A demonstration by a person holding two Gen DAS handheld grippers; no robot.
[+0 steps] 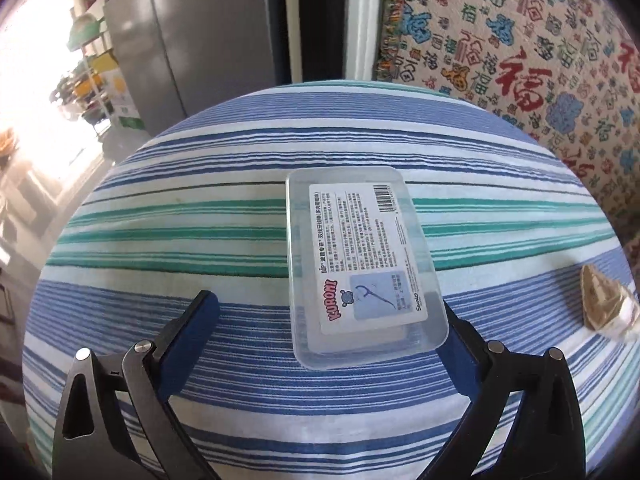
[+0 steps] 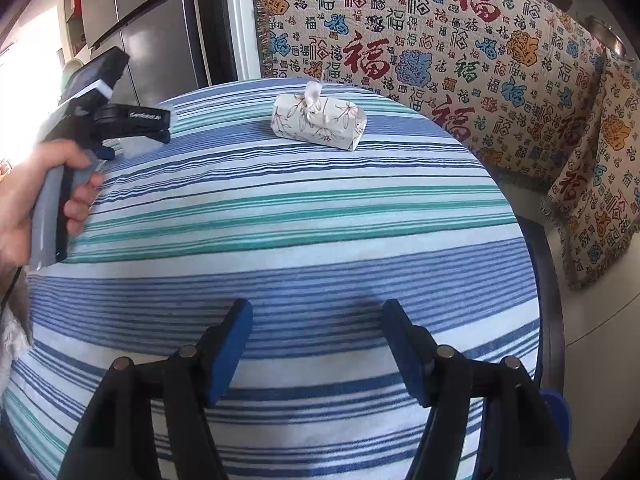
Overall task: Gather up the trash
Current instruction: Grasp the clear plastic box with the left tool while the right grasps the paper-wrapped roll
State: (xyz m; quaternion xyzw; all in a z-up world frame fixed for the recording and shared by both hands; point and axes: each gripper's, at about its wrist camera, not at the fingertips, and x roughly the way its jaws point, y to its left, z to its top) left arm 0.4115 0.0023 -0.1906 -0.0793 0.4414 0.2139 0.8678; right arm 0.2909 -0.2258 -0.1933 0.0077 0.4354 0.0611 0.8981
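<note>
A clear plastic box (image 1: 356,260) with a printed KUROMI label lies flat on the striped tablecloth (image 1: 200,216). My left gripper (image 1: 326,312) is open just short of the box's near end; its right finger touches or hides behind the box's near right corner. In the right wrist view, my right gripper (image 2: 316,332) is open and empty above the striped cloth (image 2: 280,220). A soft tissue pack (image 2: 318,122) with a flower print lies at the table's far side; it also shows at the right edge of the left wrist view (image 1: 604,304). The hand-held left gripper body (image 2: 100,116) is at the left.
A sofa under a patterned throw (image 2: 440,40) with Chinese characters stands behind and to the right of the round table. A grey fridge (image 1: 192,40) stands at the far left. The table's edge (image 2: 552,280) drops off at the right.
</note>
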